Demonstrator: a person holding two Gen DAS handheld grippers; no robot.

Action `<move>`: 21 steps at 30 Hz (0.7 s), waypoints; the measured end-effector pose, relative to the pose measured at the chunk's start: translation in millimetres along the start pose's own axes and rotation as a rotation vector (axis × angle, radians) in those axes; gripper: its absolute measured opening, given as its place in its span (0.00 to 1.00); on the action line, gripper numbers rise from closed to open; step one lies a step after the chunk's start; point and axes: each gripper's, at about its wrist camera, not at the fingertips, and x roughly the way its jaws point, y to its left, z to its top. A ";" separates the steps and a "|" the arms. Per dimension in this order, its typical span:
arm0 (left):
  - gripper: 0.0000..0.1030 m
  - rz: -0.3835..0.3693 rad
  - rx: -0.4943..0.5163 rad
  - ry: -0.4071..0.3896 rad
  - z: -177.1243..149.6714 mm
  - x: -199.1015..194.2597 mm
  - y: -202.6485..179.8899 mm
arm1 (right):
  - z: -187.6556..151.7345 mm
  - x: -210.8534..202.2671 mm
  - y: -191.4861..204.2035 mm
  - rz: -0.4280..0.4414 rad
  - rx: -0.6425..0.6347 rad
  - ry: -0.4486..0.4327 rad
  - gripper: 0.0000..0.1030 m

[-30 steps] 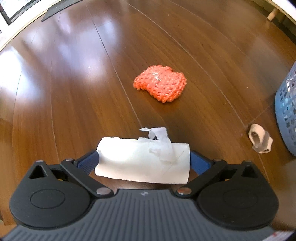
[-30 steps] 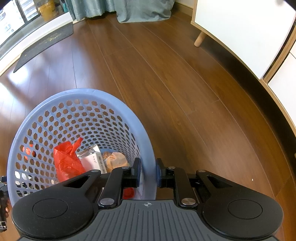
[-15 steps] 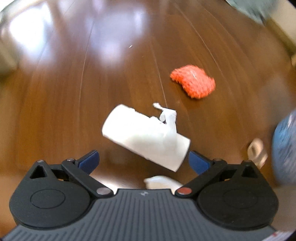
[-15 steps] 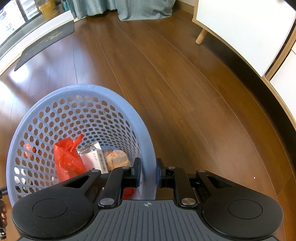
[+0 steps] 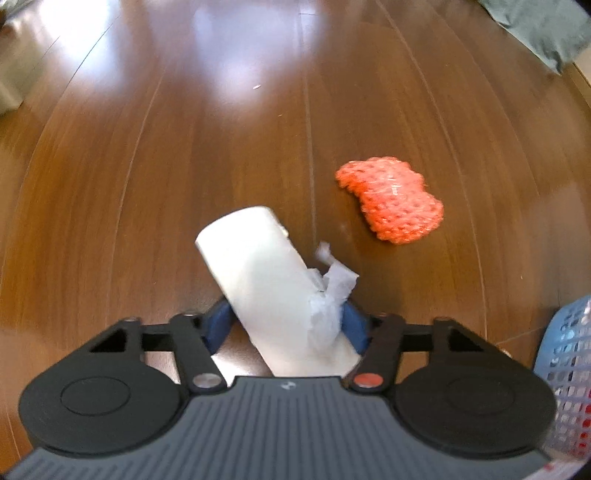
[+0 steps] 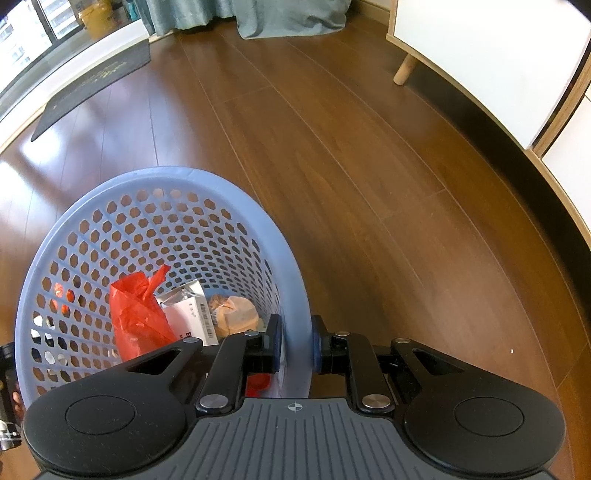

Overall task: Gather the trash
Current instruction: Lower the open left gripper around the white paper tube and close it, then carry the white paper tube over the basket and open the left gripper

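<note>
Two hand-held grippers work a dark wood floor. The left hand-held gripper has its blue pads closed against one white paper roll, which slants up and away to the left between them, a torn strip of tissue hanging from its right side. Farther off to the right lies one orange foam net, flat on the floor and well apart from the roll. At the right edge of that view shows a slice of a blue perforated basket.

The right hand-held gripper is clamped on the near rim of the one basket, one pad inside the wall and one outside. Four pieces of trash can be counted inside: one crumpled red bag, one white box with a barcode, one tan wad beside it, and one small red piece low by the near wall.

Beyond the basket, one dark mat lies along the window at far left, a teal curtain pools at the far end, and one white cabinet on a wooden leg stands at right.
</note>
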 end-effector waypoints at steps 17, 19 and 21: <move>0.23 0.028 0.265 -0.043 -24.8 -46.3 -27.1 | -4.5 0.0 3.2 0.015 -0.066 0.040 0.11; 0.23 0.017 0.261 -0.044 -30.3 -58.6 -26.4 | -4.8 0.6 2.3 0.018 -0.068 0.043 0.11; 0.23 0.004 0.263 -0.047 -34.1 -70.2 -28.8 | -5.8 0.8 2.6 0.016 -0.071 0.044 0.11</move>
